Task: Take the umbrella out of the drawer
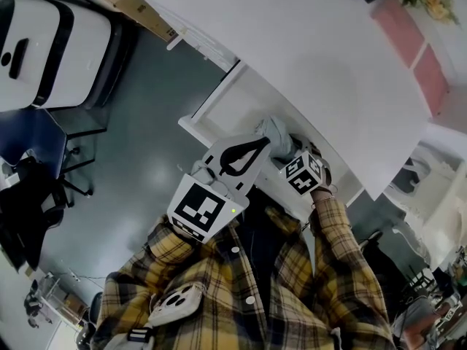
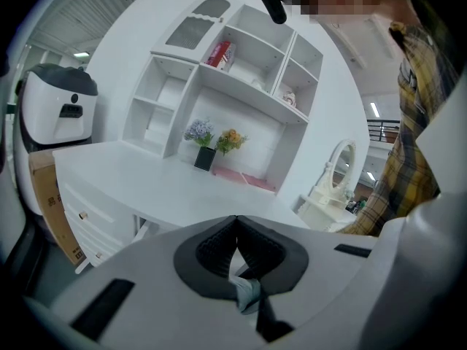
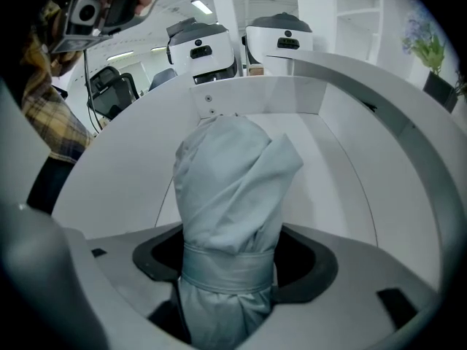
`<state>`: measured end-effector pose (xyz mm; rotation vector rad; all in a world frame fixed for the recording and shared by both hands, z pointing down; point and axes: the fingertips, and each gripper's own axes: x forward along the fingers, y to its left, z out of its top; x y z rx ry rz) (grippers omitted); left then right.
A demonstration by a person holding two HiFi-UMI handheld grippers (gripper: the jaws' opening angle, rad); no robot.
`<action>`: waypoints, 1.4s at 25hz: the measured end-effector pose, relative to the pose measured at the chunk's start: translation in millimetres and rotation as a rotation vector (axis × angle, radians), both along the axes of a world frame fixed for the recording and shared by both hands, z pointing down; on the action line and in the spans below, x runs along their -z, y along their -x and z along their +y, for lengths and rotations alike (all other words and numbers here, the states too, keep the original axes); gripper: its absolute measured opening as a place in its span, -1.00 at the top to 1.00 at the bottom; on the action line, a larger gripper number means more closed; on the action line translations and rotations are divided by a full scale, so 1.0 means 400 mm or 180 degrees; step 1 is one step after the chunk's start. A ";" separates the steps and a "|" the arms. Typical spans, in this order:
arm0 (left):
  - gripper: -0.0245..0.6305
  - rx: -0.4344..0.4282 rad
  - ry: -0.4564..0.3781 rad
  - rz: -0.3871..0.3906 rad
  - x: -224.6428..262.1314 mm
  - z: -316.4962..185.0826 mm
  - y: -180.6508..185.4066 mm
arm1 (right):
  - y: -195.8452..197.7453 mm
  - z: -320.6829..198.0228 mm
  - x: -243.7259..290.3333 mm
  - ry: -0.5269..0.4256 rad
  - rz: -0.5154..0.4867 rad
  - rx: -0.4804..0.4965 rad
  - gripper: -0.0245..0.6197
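Over the open drawer point(image 3: 343, 159), right tongs point(image 3: 232, 259) clamp the umbrella point(image 3: 230, 181).

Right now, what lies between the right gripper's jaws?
The folded grey umbrella, gripped at its strap by the right gripper; the right gripper view shows it.

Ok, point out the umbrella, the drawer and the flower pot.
umbrella point(image 3: 230, 195), right gripper view, folded canopy above its strap
drawer point(image 3: 266, 97), right gripper view, back wall
flower pot point(image 2: 205, 158), left gripper view, dark front face
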<state>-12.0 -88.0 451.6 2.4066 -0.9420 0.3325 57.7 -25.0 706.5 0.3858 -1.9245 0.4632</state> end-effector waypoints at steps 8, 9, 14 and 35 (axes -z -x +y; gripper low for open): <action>0.86 0.0005 -0.0056 0.0005 0.022 -0.012 0.004 | -0.001 0.002 0.006 0.0079 -0.0020 -0.0001 -0.10; 0.86 0.0012 -0.0063 0.0006 0.026 -0.014 0.006 | -0.002 0.002 0.007 0.0091 -0.0017 0.0002 -0.09; 0.86 0.0007 -0.0088 -0.0051 0.037 -0.015 0.019 | -0.001 0.004 0.017 0.0130 -0.0019 -0.0021 -0.09; 0.86 -0.0029 -0.0419 0.0008 0.160 -0.034 0.029 | 0.045 -0.028 0.259 -0.0283 -0.0385 -0.0111 -0.08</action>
